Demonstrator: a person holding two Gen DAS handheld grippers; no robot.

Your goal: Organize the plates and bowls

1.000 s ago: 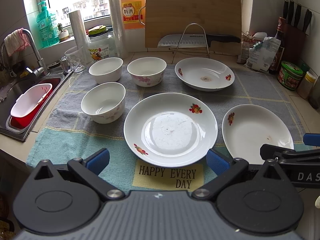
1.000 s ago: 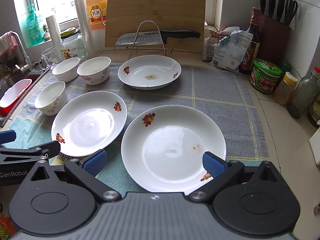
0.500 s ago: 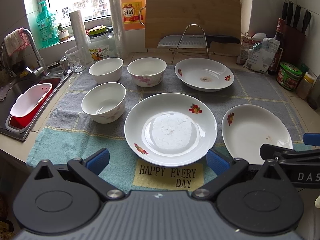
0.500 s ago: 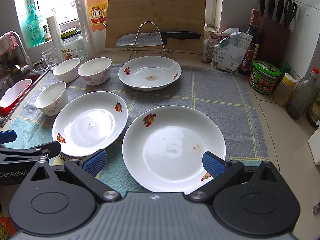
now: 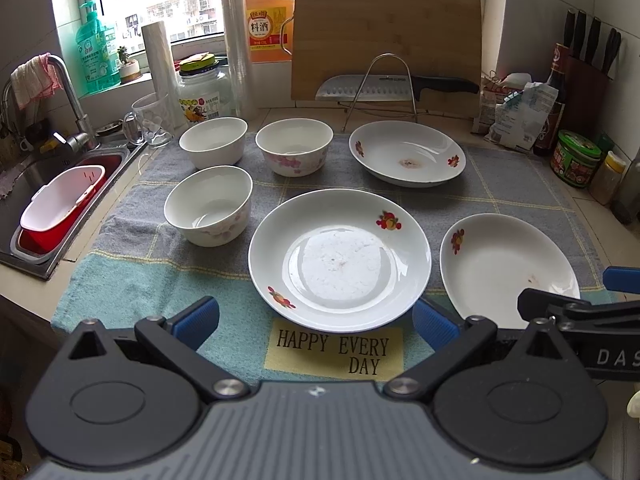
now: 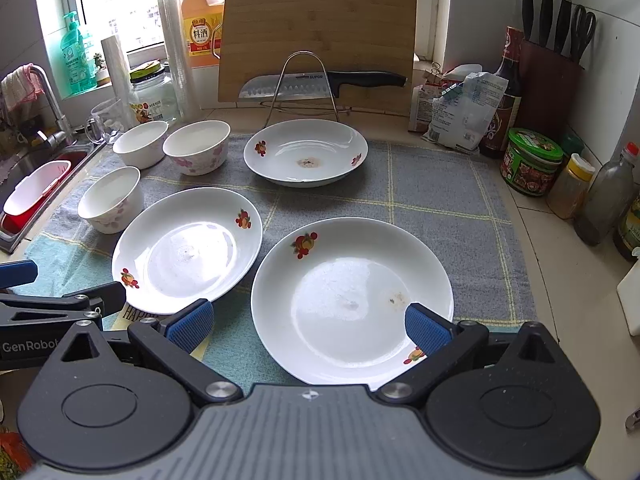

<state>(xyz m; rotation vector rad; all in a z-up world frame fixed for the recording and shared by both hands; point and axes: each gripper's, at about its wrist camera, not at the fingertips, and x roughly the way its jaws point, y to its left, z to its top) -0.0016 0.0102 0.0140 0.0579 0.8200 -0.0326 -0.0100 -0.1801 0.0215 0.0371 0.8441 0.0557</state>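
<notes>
- Nothing looks sorted yet: three plates and three bowls lie singly on the checked dish towel [image 5: 500, 184], none stacked.
- The left gripper [image 5: 316, 320] has its jaws spread wide and holds nothing; it hangs at the near edge of the middle plate [image 5: 340, 256], whose rim sits between the blue pads.
- The right gripper [image 6: 308, 320] is likewise spread and empty, poised over the near rim of the right plate [image 6: 352, 300].
- The far plate [image 6: 306, 152] rests near the knife stand [image 6: 304, 84], well apart from both tools.
- The near bowl [image 5: 208, 204] sits left of the middle plate; the plain bowl [image 5: 213, 142] and the flowered bowl [image 5: 295, 146] stand behind it, side by side.
- All the stacking remains, I judge.
</notes>
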